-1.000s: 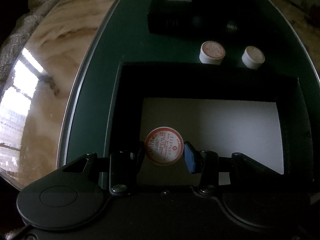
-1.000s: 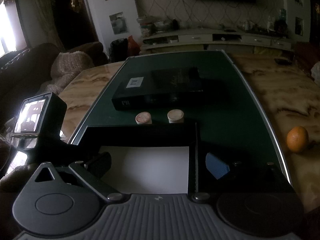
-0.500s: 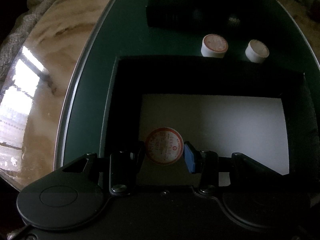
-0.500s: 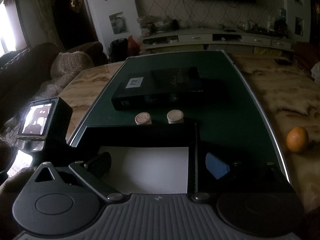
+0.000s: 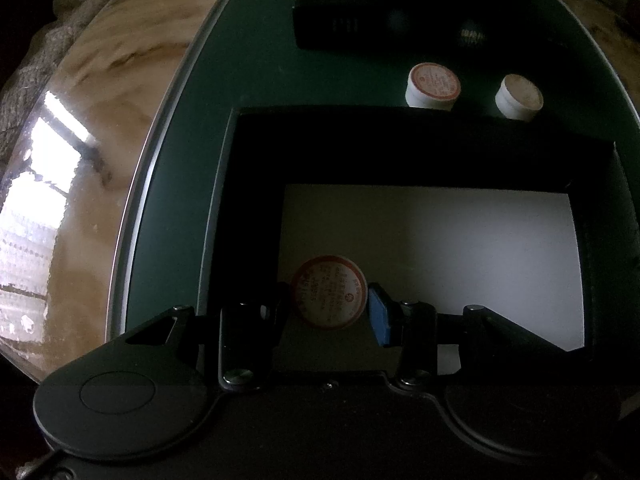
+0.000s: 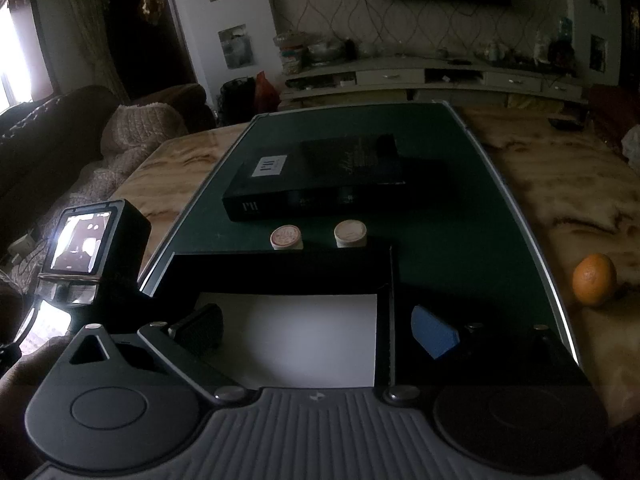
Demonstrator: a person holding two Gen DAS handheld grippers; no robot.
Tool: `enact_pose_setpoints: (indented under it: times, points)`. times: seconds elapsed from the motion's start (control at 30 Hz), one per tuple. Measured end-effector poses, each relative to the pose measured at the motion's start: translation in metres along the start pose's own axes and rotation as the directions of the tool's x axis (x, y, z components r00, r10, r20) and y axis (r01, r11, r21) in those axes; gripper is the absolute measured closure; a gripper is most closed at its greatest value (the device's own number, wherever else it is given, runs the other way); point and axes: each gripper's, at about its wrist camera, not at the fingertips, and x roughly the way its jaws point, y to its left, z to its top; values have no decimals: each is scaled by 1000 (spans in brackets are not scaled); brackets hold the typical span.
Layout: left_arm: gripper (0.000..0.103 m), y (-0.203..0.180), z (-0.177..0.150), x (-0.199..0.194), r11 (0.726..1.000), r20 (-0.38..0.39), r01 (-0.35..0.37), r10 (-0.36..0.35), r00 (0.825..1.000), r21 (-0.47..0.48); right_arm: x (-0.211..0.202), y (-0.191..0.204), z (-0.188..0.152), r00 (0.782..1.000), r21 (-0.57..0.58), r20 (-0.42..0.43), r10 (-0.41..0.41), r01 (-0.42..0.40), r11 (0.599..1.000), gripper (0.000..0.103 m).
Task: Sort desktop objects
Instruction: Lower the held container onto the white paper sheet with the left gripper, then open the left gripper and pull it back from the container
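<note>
My left gripper (image 5: 329,306) is shut on a small white jar with a red-ringed label (image 5: 328,284). It holds the jar low inside the black box (image 5: 400,148), over the near left part of the box's white floor. Whether the jar touches the floor I cannot tell. Two more white jars (image 5: 433,85) (image 5: 519,96) stand on the green mat just beyond the box's far wall. In the right wrist view my right gripper (image 6: 316,332) is open and holds nothing, over the near right part of the box (image 6: 280,272). The left gripper's back with its lit screen (image 6: 80,248) shows at the left there.
A black book-like case (image 6: 320,176) lies on the green mat (image 6: 440,220) behind the jars. An orange (image 6: 594,279) rests on the marbled tabletop to the right of the mat. A sofa with a knitted blanket (image 6: 132,132) stands to the left of the table.
My left gripper, still shut on the jar, has shifted slightly back and down inside the box. My right gripper has not moved.
</note>
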Motion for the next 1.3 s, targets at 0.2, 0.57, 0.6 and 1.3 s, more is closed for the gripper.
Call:
enact_pose_setpoints:
  times: [0.2,0.57,0.6,1.3]
  points:
    - [62,-1,-1,2,1000,-7,-8,8,1000,8,-3,-1,1,1000,2,-1,-1,1,1000,0]
    - [58,1,-1,-4,1000,13,0,0,1000,13,-4,-3,1,1000,7,-2,0,0,1000,0]
    - [56,1,-1,-6,1000,17,0,0,1000,15,-4,-3,1,1000,8,-2,0,0,1000,0]
    - [50,24,-17,-66,998,142,53,-51,989,-16,12,-10,2,999,3,-14,-32,32,999,0]
